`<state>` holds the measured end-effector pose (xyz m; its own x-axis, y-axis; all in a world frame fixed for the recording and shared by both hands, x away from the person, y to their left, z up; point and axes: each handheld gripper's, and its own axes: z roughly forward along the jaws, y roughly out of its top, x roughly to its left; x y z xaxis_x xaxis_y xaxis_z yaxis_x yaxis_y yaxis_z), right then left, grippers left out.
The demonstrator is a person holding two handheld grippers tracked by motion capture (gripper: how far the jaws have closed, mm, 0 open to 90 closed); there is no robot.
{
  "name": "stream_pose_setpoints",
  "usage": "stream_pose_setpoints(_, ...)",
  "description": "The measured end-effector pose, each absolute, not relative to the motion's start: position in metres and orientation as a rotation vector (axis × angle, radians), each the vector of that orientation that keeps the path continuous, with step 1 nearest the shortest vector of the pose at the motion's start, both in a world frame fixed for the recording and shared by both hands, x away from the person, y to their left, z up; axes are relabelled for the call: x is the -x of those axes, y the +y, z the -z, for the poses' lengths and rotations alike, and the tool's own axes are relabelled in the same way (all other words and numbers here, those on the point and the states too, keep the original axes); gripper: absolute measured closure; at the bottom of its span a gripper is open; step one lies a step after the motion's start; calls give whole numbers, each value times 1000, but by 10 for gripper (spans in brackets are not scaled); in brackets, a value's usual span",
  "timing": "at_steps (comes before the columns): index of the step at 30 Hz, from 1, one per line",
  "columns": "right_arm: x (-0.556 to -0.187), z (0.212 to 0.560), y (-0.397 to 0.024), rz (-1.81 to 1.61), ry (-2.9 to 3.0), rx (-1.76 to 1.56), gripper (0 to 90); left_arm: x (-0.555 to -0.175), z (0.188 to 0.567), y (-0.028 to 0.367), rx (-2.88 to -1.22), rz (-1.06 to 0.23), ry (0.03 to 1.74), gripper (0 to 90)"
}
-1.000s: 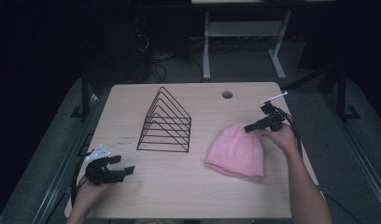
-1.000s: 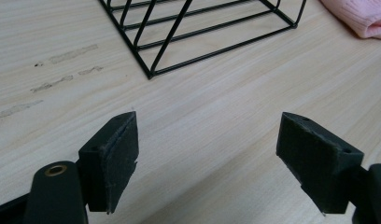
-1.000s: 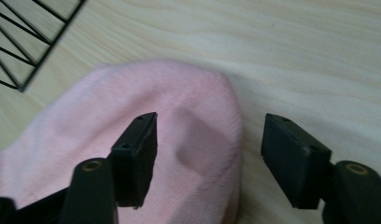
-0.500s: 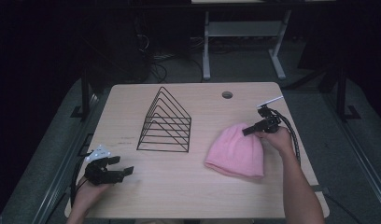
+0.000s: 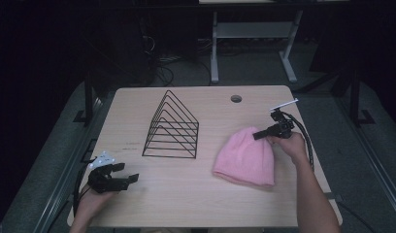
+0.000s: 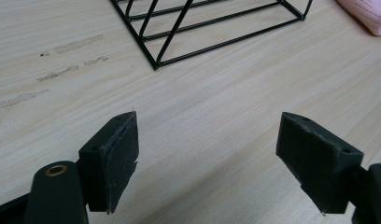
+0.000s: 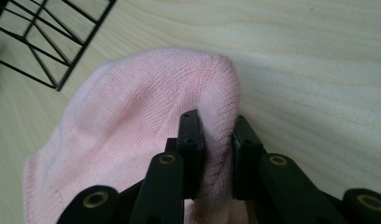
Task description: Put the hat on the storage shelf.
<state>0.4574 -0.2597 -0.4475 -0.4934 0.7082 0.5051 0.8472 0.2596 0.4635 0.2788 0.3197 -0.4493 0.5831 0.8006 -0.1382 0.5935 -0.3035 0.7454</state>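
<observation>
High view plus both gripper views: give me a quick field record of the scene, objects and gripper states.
surface: wooden table with a round hole near the far edge
rack: black wire rack, upright, left of centre
hat: pink knit hat, lying flat, right of the rack, apart from it
left hand-held gripper: near left corner, jaws wide apart, nothing between them
right hand-held gripper: jaws pinched on a fold at the hat's far end
hat contact: rest of the hat lies on the table
</observation>
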Motion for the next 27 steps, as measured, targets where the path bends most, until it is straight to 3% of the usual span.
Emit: stream_pose_setpoints(27,-423,377,-257,1301,-2412,1278,778,-276,446,328,-2001,-325,1129,221)
